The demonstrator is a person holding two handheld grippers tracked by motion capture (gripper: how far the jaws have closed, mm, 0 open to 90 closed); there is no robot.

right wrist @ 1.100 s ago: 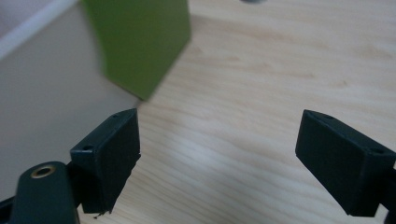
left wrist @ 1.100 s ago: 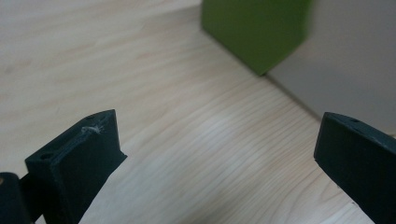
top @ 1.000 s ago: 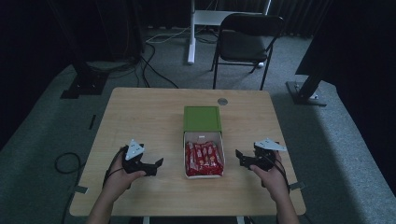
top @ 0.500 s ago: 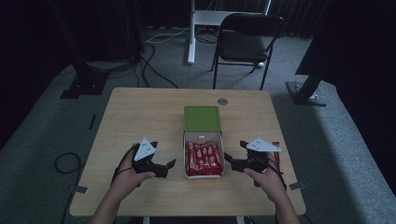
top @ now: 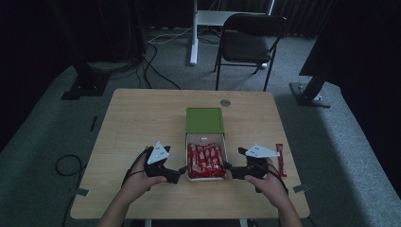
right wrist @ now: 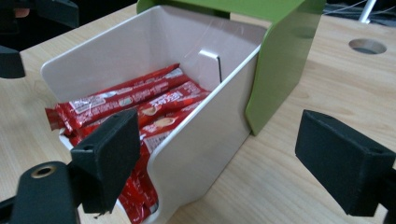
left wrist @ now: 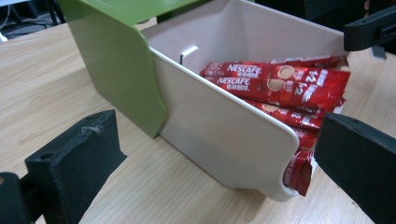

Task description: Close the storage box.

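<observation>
We see a white box (top: 206,162) lying open near the near edge of the wooden table (top: 142,118), about midway between left and right; its green lid (top: 204,120) is folded back on the far side and lies flat on the tabletop; inside the box red coffee sachets (top: 205,159) lie side by side, running near to far, and in the left gripper view their ends poke past the box's low near corner. In the left gripper view we see the box's left wall (left wrist: 219,135) straight ahead and the green lid rising at its far end.

We find the left gripper (top: 178,171) just left of the box, near its near left corner; its jaws are spread wide and hold nothing; in its own view the box's near corner sits between them, but we cannot tell whether either jaw touches it. The right gripper (top: 229,167) sits just right of the box, pointing at the right wall; its jaws too are spread apart and empty, and in its own view the near right corner of the box lies between them, the left jaw in front of the sachets.

One more red sachet (top: 279,159) lies alone on the table right of the right gripper, close to the table's right edge; on the far side a round hole (top: 225,102) shows in the tabletop; beyond the table a black folding chair (top: 250,42) stands on the grey carpet.
</observation>
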